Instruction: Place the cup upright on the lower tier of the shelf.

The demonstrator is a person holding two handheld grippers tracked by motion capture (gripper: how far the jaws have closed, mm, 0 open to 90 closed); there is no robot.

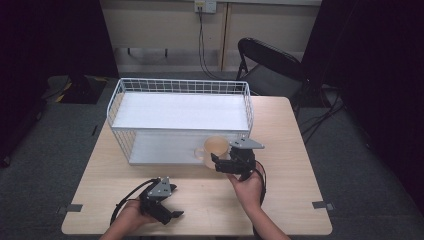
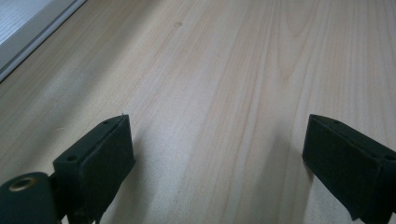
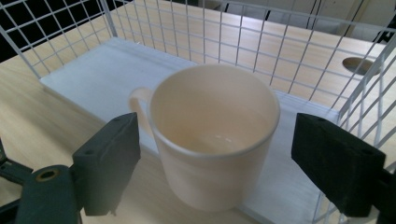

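Cup (image 3: 212,135): cream, handled, upright on the front edge of the lower board of the wire shelf (image 1: 180,85), handle turned toward the shelf's middle.

Wire shelf: white, two boards, mesh walls at back and sides, open front; stands at the far half of the counter (image 1: 295,200). Mesh side wall close beside the cup on one side.

Folding chair (image 1: 270,65): black, behind the counter's far right corner.

Right gripper (image 1: 220,161): held level, pointed at the shelf front; fingers (image 3: 109,161) wide apart, one each side of the cup, not pressing it.

Left gripper (image 1: 172,215): low over the near edge of the counter; fingers (image 2: 100,163) spread, bare wood between.

Open room: counter front and right side bare.
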